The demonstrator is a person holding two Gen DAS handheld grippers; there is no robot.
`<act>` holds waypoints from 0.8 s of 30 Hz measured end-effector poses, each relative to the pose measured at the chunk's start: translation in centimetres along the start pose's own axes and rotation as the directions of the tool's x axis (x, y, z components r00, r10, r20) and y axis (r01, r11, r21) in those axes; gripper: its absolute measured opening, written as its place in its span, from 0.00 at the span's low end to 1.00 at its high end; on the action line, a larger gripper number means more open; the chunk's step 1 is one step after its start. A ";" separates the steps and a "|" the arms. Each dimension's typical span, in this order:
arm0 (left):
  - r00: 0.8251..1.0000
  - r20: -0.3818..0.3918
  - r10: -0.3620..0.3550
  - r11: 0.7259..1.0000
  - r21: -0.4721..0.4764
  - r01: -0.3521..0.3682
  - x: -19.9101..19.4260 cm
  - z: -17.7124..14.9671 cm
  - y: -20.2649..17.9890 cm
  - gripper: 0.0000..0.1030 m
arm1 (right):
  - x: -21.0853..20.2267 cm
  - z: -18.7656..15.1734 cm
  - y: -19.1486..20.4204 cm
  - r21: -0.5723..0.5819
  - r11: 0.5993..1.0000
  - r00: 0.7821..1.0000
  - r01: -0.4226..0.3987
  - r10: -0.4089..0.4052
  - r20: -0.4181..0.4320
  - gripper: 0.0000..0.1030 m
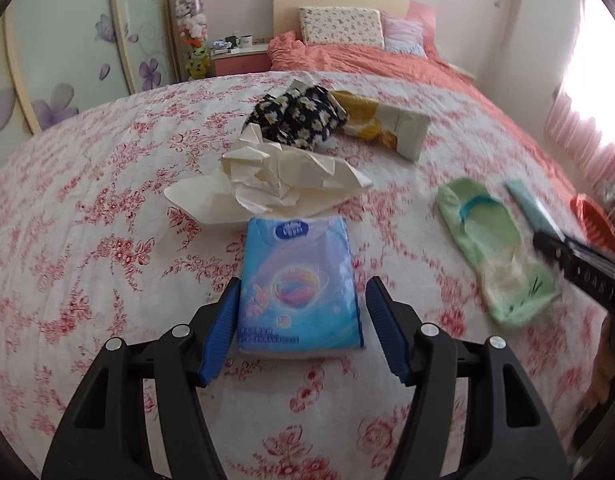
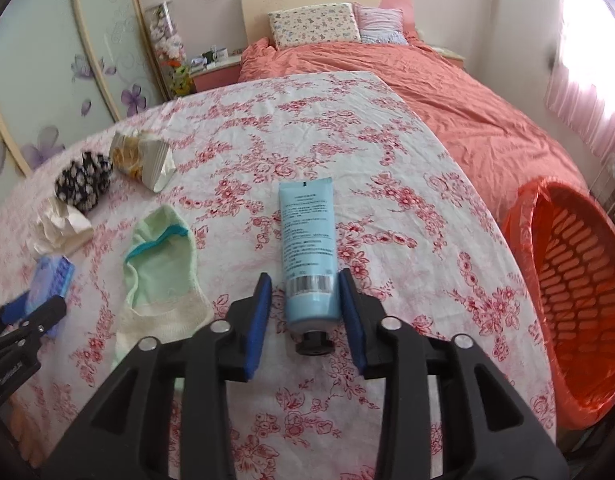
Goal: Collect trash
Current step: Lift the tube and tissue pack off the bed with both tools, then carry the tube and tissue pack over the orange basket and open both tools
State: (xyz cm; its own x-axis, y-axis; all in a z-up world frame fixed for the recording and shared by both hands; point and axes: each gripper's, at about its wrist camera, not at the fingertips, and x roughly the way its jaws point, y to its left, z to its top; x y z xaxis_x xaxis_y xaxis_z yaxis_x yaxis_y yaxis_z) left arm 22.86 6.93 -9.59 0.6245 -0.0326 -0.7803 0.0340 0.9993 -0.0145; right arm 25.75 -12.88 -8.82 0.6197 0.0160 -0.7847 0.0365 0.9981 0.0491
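**Two Spread Grippers Over a Tissue Pack and a Tube**

On a white cloth with red flowers (image 1: pixel 107 200), lots of small things lying about. Left gripper (image 1: pixel 302 292) pointing down at a blue tissue pack (image 1: pixel 299 264). Jaws spread, one on each side of the pack. Left pad right at the pack's edge, right pad a little apart from it. No squeeze on the pack, flat on the cloth.

Just past the pack, a heap of crumpled white paper (image 1: pixel 267 180). Behind that, a black cloth with daisies (image 1: pixel 295 120), touching a yellow and white snack wrapper (image 1: pixel 387 128). Off to the right, a flat green sock (image 1: pixel 491 248).

Right gripper (image 2: pixel 304 280) pointing down at a light blue tube (image 2: pixel 309 240). Jaws spread here too, with the tube's cap end between them. Right pad at the tube's side, left pad apart from it, cloth showing in the gap. Tube lying flat, black cap toward the camera.

At the right edge of the cloth, an orange basket (image 2: pixel 579 280) with an orange bag over its rim. Beyond the cloth, a bed with an orange cover (image 2: pixel 447 92).
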 end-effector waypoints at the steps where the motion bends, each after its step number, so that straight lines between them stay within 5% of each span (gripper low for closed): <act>1: 1.000 -0.001 0.004 1.000 0.006 -0.004 0.0 -0.1 0.0 0.61 | 0.1 0.0 0.3 -0.012 1.000 1.000 0.011 -0.011 0.000 0.37; 4: 1.000 0.003 0.018 1.000 0.005 -0.018 0.1 0.0 0.0 0.52 | 0.2 0.2 0.2 -0.008 1.000 1.000 0.015 -0.015 0.001 0.27; 16: 0.998 0.053 0.015 0.999 0.031 -0.017 -2.7 -0.3 0.1 0.50 | -3.5 -0.7 -0.8 0.009 0.999 0.997 -0.036 0.036 0.067 0.26; 24: 0.993 0.111 -0.049 0.998 0.055 0.043 -6.3 0.6 -2.3 0.50 | -8.2 -1.1 -3.1 0.055 0.996 0.988 -0.074 0.066 0.140 0.26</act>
State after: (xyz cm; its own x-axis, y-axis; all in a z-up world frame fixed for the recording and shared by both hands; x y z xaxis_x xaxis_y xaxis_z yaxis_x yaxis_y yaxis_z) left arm 19.35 4.79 -4.29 0.7048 -0.0829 -0.7045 0.1032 0.9946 -0.0138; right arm 19.73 -16.08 -3.18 0.7240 0.0737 -0.6858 0.0329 0.9894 0.1411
